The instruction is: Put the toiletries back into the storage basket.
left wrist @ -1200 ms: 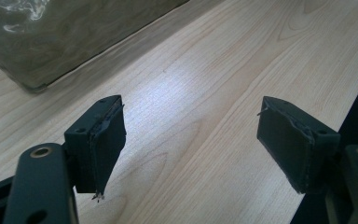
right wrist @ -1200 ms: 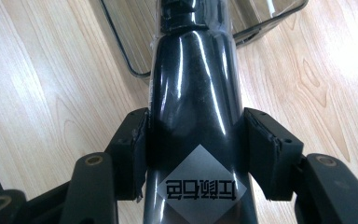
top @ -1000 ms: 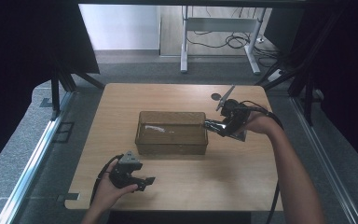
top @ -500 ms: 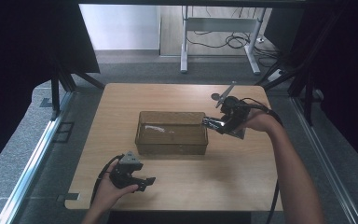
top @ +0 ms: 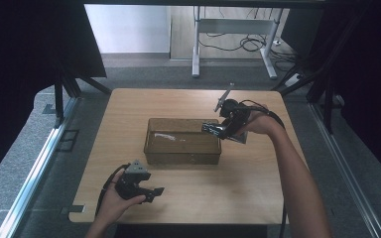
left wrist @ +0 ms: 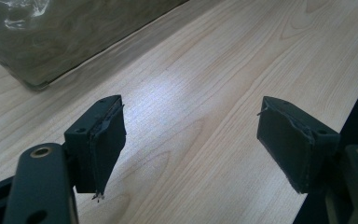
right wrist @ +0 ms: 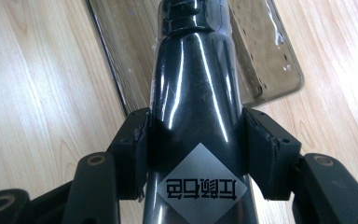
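right gripper (right wrist: 193, 140), jaws clamped on a glossy black bottle (right wrist: 193, 93) bearing a grey diamond label; compared with a second earlier it has edged its load out over the near right rim of the clear plastic tray (top: 182, 157), so the bottle's neck now points ahead of the jaws into the tray, suggesting placement there. ahead of the bottle, a small pale object (top: 161, 135) lies on the tray floor. left gripper (top: 138, 186), jaws wide apart and empty, rests on the wooden table (left wrist: 223, 56), tray corner beyond its left jaw.
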Available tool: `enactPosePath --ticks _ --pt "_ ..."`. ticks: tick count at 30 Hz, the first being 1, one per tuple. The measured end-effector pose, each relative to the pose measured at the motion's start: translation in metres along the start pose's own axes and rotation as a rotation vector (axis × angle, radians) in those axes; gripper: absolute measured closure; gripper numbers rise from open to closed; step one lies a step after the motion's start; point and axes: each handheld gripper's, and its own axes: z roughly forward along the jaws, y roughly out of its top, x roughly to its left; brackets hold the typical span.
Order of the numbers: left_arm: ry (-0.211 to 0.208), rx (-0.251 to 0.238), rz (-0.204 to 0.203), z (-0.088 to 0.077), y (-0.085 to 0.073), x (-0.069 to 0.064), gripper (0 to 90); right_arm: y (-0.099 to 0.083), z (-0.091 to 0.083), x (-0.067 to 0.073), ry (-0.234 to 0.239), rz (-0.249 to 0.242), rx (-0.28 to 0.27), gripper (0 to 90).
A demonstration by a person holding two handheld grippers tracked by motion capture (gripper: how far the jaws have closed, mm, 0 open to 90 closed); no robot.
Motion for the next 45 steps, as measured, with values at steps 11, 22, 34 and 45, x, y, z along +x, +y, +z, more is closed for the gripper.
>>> enactPosePath --ticks 11,22,34,45 --pt "0.002 -0.004 -0.007 -0.002 -0.001 0.002 23.9 0.026 0.016 -0.001 0.034 -0.035 0.000 45.2" --pt "0.000 -0.004 -0.007 -0.001 -0.001 0.003 23.9 0.049 0.034 -0.002 0.063 -0.069 0.011 45.2" --pt "0.000 -0.001 -0.004 -0.001 -0.001 0.003 23.9 0.063 0.053 0.001 0.093 -0.093 0.015 45.2" --pt "0.003 0.011 -0.001 0.000 -0.001 0.003 23.9 0.062 0.077 0.001 0.125 -0.113 0.025 45.2"
